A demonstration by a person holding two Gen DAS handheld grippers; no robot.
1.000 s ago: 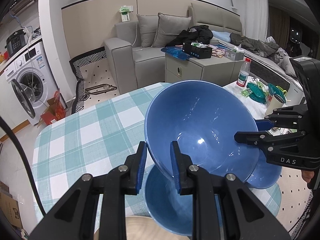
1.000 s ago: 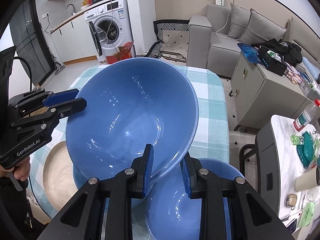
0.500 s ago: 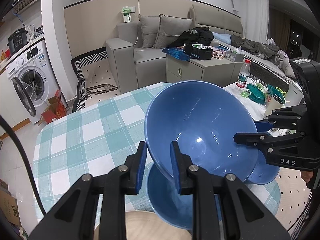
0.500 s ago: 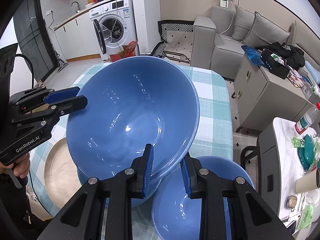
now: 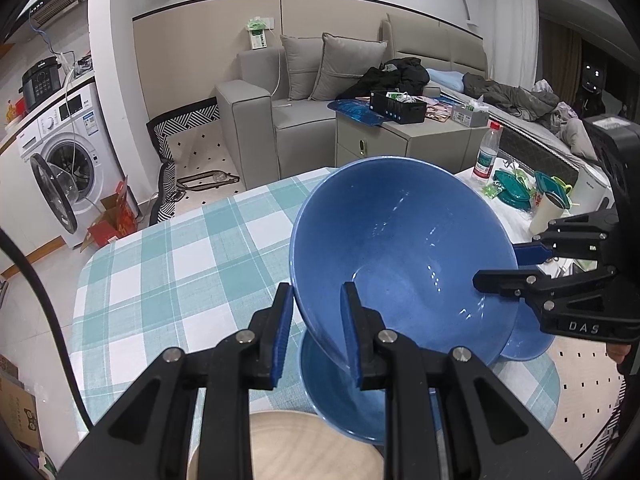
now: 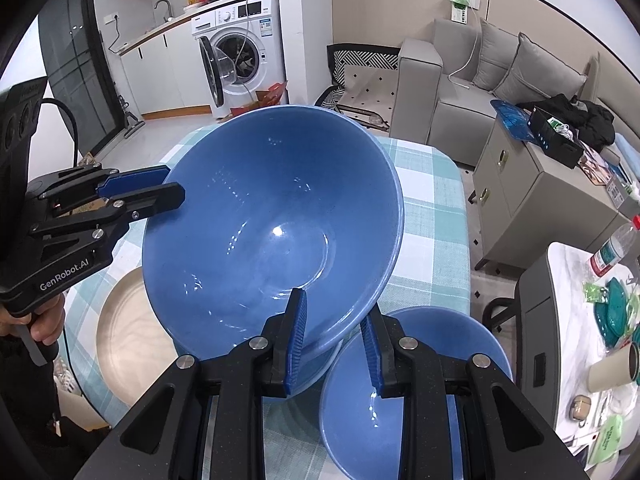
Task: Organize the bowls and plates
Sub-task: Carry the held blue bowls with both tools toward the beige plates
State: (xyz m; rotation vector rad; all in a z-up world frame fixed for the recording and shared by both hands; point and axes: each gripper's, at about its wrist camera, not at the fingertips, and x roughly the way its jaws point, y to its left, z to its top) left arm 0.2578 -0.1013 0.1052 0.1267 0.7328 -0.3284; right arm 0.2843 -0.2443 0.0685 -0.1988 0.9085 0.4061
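A large blue bowl (image 5: 404,256) (image 6: 272,224) hangs above the checked table, held by both grippers on opposite sides of its rim. My left gripper (image 5: 316,332) is shut on its near rim; it shows at the left in the right wrist view (image 6: 160,192). My right gripper (image 6: 334,340) is shut on the other side and shows in the left wrist view (image 5: 516,264). Under the held bowl sits a second blue bowl (image 5: 340,396). A third blue bowl (image 6: 404,392) (image 5: 528,340) stands beside it. A beige plate (image 6: 128,336) (image 5: 288,448) lies at the table's near edge.
The table carries a teal and white checked cloth (image 5: 168,280). Behind it stand a grey sofa (image 5: 280,104) and a grey cabinet (image 5: 404,140). A side table to the right holds a water bottle (image 5: 486,152) and teal dishes (image 5: 516,188). A washing machine (image 6: 240,52) stands with its door open.
The held bowl has sunk slightly toward the blue bowl under it. Both grippers keep their hold on its rim.
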